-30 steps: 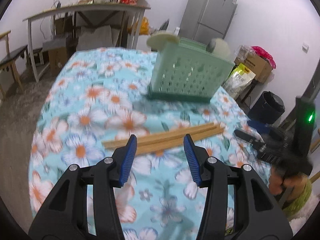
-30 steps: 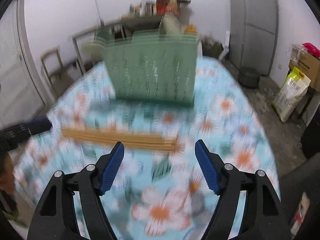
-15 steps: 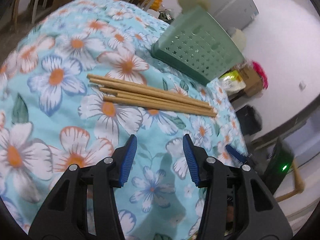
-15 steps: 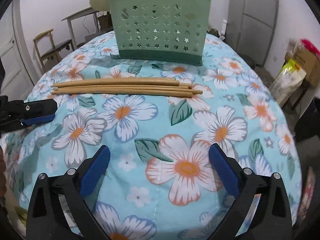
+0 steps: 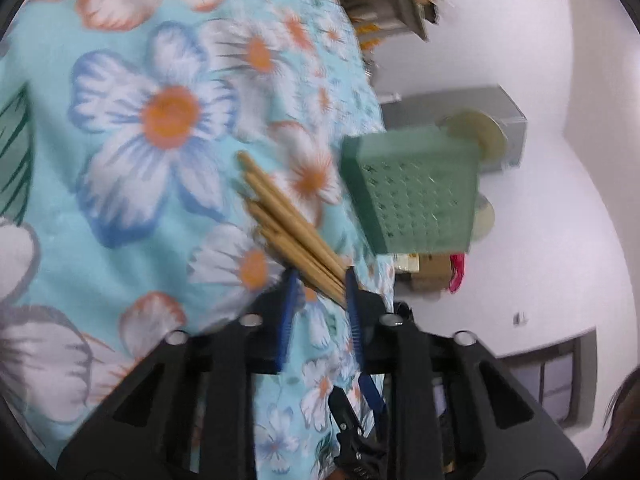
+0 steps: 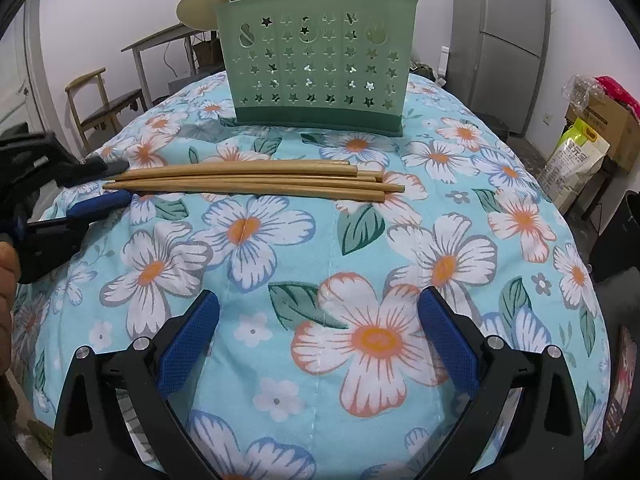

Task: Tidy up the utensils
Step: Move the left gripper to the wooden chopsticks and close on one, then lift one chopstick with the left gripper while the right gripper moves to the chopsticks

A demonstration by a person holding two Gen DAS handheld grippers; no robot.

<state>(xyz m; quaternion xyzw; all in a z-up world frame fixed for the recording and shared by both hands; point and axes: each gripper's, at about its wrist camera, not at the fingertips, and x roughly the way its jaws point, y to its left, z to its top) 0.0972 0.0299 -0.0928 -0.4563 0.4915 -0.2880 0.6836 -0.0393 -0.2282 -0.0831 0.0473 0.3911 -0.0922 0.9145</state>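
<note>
Now my left hand-held gripper [image 5: 318, 286] has its jaws apart around one end of the chopsticks [image 5: 288, 226] lying on the floral desk [image 5: 132, 184]; my right hand-held gripper [image 6: 318, 336] hangs wide apart, short of them. Pickup's in hand: next, I'd clamp, then carry toward the green holder [image 6: 318, 68] beyond.

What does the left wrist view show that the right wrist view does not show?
Only the left wrist view shows, from close by, the narrow ends of the chopsticks reaching in between the blue pads of the left tongs, which are not yet closed on them. Only the right wrist view shows the right tongs wide open and empty above the flowered cloth, a wooden chair, and the whole bundle lying flat. Both show the chopsticks, the green basket, the cloth and the grey fridge.
</note>
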